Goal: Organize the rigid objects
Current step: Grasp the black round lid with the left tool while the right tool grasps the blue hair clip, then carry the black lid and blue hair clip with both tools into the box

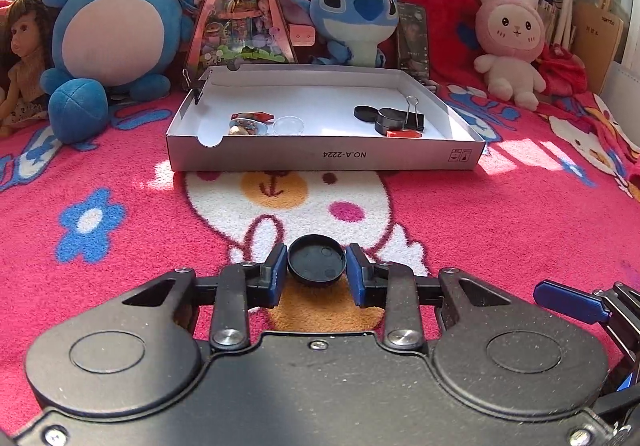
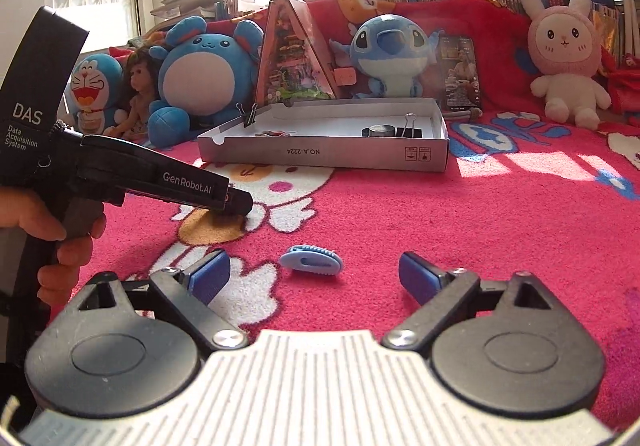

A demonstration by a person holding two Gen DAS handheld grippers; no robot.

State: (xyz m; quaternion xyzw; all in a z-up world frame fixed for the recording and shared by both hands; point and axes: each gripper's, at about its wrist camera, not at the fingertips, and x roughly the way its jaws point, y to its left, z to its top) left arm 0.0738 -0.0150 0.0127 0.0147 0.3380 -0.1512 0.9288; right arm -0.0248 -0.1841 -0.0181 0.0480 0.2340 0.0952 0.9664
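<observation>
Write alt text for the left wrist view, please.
The left gripper grips a round black lid between its blue pads just above a pink cartoon blanket. Beyond sits an open white box holding small items, backed by plush toys.

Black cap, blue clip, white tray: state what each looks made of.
Black cap between the left gripper's pads: likely moulded plastic, matte, with faint circular mould marks.
Blue clip ahead of the open right gripper: probably plastic, smooth pale blue with ridged teeth.
White tray: seemingly cardboard, thin folded walls with printed lettering.
</observation>
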